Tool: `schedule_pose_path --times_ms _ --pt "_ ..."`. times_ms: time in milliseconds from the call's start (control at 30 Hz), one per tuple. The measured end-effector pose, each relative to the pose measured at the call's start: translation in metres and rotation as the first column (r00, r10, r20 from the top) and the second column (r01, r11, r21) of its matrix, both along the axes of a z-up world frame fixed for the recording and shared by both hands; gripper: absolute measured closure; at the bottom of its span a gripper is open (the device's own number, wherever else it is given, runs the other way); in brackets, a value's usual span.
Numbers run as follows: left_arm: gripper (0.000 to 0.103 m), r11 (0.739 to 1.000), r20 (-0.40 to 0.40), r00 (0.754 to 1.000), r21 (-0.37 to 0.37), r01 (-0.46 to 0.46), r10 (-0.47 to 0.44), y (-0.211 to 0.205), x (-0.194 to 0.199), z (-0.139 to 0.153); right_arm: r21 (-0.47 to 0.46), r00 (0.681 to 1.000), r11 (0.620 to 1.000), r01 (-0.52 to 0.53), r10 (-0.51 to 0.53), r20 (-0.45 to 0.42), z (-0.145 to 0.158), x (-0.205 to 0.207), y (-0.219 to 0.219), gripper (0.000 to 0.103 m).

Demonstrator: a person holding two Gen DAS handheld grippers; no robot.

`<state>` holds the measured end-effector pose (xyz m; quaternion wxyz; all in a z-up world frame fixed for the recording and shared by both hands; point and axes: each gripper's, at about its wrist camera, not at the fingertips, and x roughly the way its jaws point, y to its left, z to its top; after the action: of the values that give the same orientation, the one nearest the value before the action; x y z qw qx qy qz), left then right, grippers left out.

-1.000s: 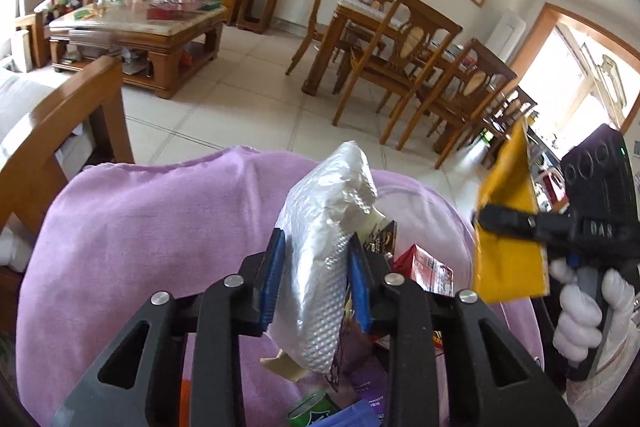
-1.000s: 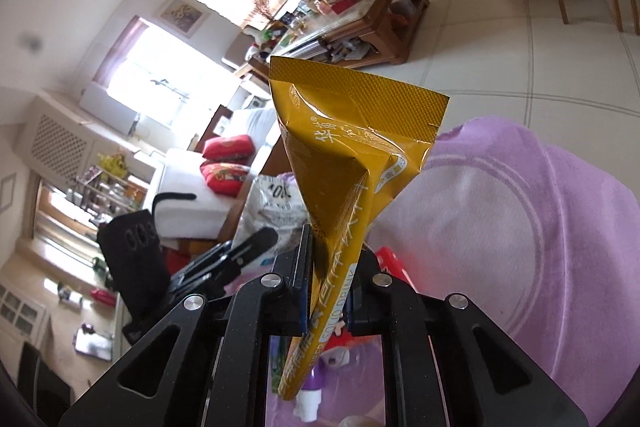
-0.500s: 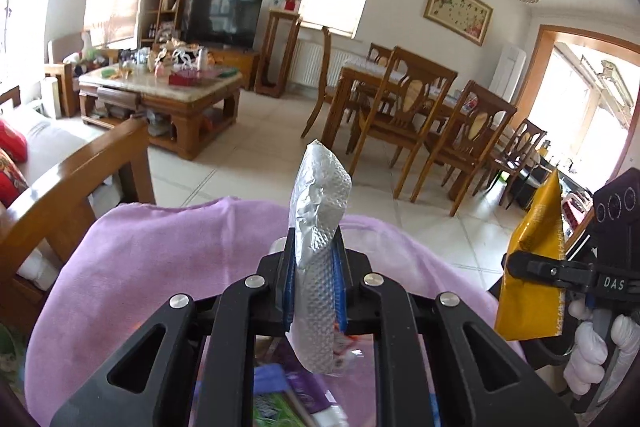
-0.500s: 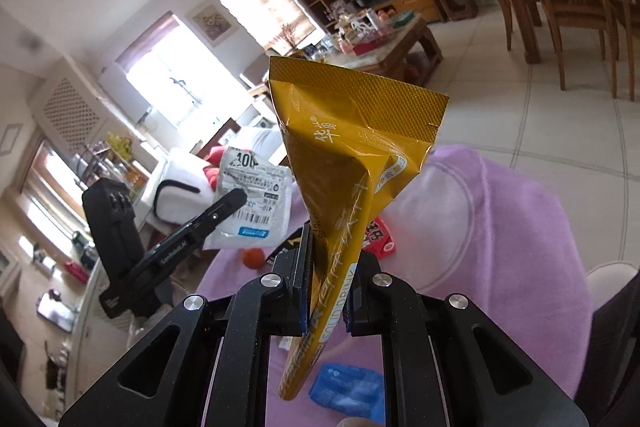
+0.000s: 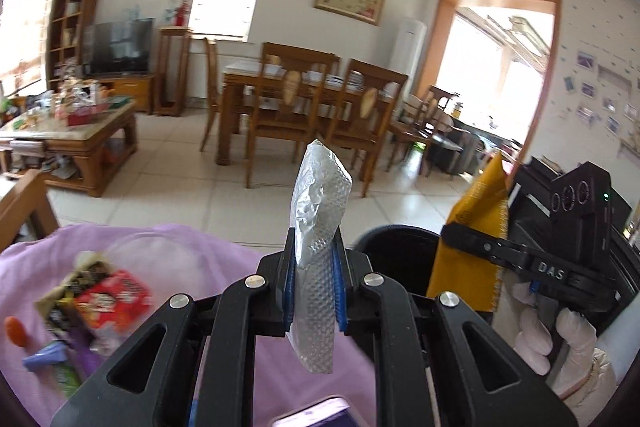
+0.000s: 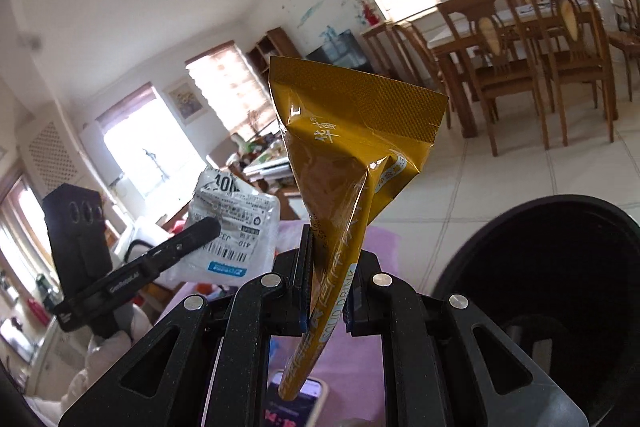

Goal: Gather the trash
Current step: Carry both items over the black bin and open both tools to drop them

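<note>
**A:** ok so where's this at? The left gripper (image 5: 312, 291) is clamped on a crinkled silver foil wrapper (image 5: 318, 227), blue pads squeezing it from both sides, wrapper sticking straight up. The right gripper (image 6: 326, 297) is pinched on a shiny mustard-yellow drink sachet (image 6: 344, 163), long end hanging down through the jaws. So both claws are full.

**B:** yeah, I'd call that two pieces picked, none dropped yet. The round black bin (image 5: 394, 251) sits just past the left claw's tip, and from the right wrist view its dark opening (image 6: 560, 255) is right beside the gripper, lower right. My guess is both are headed for it.

**A:** and there's plenty left. On the lilac cloth (image 5: 200, 247) I see a red snack packet (image 5: 114, 297), a dark printed wrapper (image 5: 60, 303) touching it, something small and orange (image 5: 16, 331) at the far left, plus a couple of blurry bits I can't name. Also a phone (image 6: 298, 403) lying under the claws, not trash I'd say.

**B:** so early-to-middle, I reckon. Room-wise: the two grippers are close together by the bin, the sachet nearly over the rim in the left view. I'd let one go in first so they don't bump. Open tiled floor (image 5: 180, 187) beyond the cloth edge, wooden dining chairs (image 5: 292, 115) well apart.
</note>
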<state>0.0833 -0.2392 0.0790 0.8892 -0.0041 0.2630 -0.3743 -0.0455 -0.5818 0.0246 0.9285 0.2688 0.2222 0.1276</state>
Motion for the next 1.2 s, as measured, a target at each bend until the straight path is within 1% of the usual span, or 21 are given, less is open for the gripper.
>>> schedule_pose_path --times_ms 67,200,367,467,533,567,700,1000,1067,1100,1133,1167,1200 --pt "0.088 0.999 0.004 0.999 0.016 0.048 -0.048 -0.03 -0.01 -0.006 0.017 0.998 0.998 0.055 -0.055 -0.009 -0.01 -0.018 -0.032 0.09" --pt "0.088 0.991 -0.013 0.992 0.044 0.125 -0.125 -0.074 -0.02 -0.024 0.031 0.99 0.99 0.139 -0.138 -0.035 -0.039 -0.058 -0.095 0.09" --pt "0.088 0.979 -0.039 0.981 0.078 0.19 -0.188 -0.115 -0.027 -0.043 0.016 0.976 0.978 0.206 -0.205 -0.069 -0.071 -0.079 -0.134 0.09" --pt "0.088 0.973 -0.061 0.977 0.094 0.209 -0.204 -0.129 -0.023 -0.051 0.02 0.97 0.973 0.229 -0.226 -0.087 -0.085 -0.08 -0.142 0.09" --pt "0.088 0.971 -0.072 0.975 0.106 0.216 -0.209 -0.135 -0.02 -0.054 0.02 0.968 0.971 0.237 -0.234 -0.094 -0.091 -0.072 -0.13 0.09" --pt "0.088 0.969 -0.081 0.974 0.113 0.219 -0.21 -0.14 -0.018 -0.056 0.02 0.967 0.971 0.24 -0.237 -0.099 -0.095 -0.072 -0.134 0.09" --pt "0.088 0.965 -0.099 0.972 0.14 0.224 -0.211 -0.145 -0.012 -0.062 0.013 0.964 0.97 0.242 -0.239 -0.118 -0.105 -0.062 -0.122 0.09" --pt "0.085 0.946 -0.109 0.967 0.207 0.248 -0.23 -0.164 -0.024 -0.075 -0.002 0.953 0.969 0.249 -0.245 -0.175 -0.129 -0.043 -0.115 0.089" --pt "0.083 0.945 -0.109 0.967 0.213 0.249 -0.23 -0.164 -0.027 -0.076 -0.002 0.951 0.969 0.248 -0.244 -0.188 -0.129 -0.038 -0.114 0.083" --pt "0.082 0.943 -0.106 0.967 0.219 0.249 -0.231 -0.164 -0.028 -0.076 -0.007 0.949 0.967 0.254 -0.25 -0.191 -0.13 -0.039 -0.115 0.071" --pt "0.082 0.941 -0.101 0.968 0.229 0.249 -0.232 -0.165 -0.029 -0.075 -0.013 0.947 0.966 0.26 -0.257 -0.192 -0.13 -0.039 -0.116 0.053" --pt "0.08 0.939 -0.088 0.969 0.24 0.247 -0.232 -0.164 -0.032 -0.075 -0.013 0.944 0.964 0.267 -0.264 -0.196 -0.131 -0.039 -0.116 0.045" --pt "0.073 0.939 -0.078 0.97 0.245 0.242 -0.23 -0.165 -0.033 -0.074 -0.006 0.944 0.963 0.27 -0.266 -0.194 -0.13 -0.04 -0.117 0.04"
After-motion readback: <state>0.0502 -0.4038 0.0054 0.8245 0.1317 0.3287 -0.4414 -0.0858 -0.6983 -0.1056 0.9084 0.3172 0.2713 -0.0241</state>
